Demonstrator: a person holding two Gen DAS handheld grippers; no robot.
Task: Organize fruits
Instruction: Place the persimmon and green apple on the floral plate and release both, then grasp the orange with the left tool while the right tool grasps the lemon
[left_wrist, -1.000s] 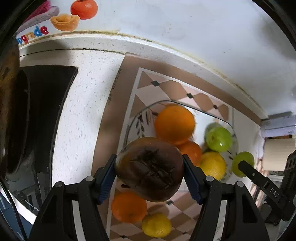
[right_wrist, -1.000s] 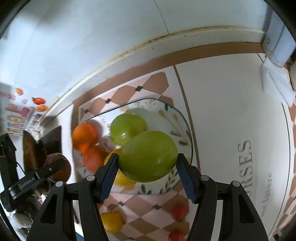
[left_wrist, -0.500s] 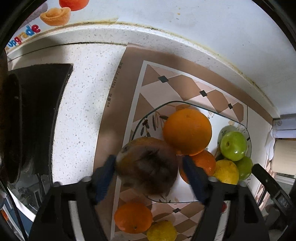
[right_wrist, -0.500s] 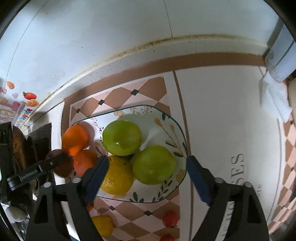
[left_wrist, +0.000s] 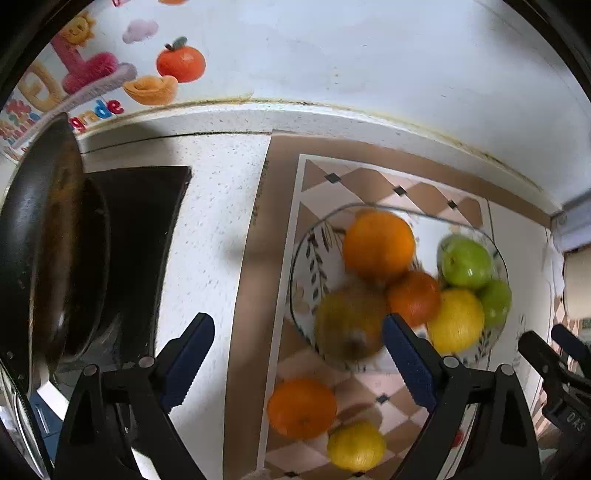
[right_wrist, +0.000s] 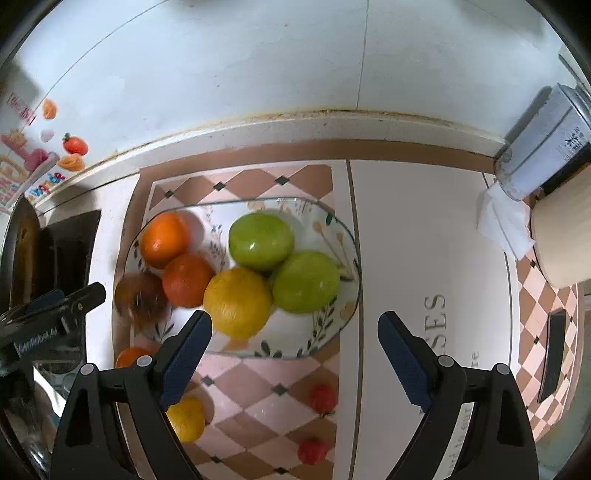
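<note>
Both grippers have let go since a second ago: the brown fruit (left_wrist: 349, 325) that sat in the left gripper (left_wrist: 298, 363) and the green apple (right_wrist: 306, 281) that sat in the right gripper (right_wrist: 294, 356) now lie in the plate (right_wrist: 334, 325). Each pair of jaws has just been opening and now stands spread wide with nothing between the pads.

Only the left view shows the dark pan (left_wrist: 51, 258) at 9 o'clock, the wall stickers at 11 o'clock, and a loose orange (left_wrist: 301, 408) and lemon (left_wrist: 356, 445) on the checked mat (left_wrist: 369, 181) at 6 o'clock. Only the right view shows two small red fruits (right_wrist: 322, 398) at 6 o'clock on the mat, a grey can (right_wrist: 543, 147) at 2 o'clock and crumpled tissue just below it.

The plate is glass with leaf prints and sits on the mat. In the right view it holds two oranges at 9 o'clock, a lemon in the middle, two green apples touching each other at 3 o'clock, and the blurred brown fruit at its left rim, beside the lower orange.
</note>
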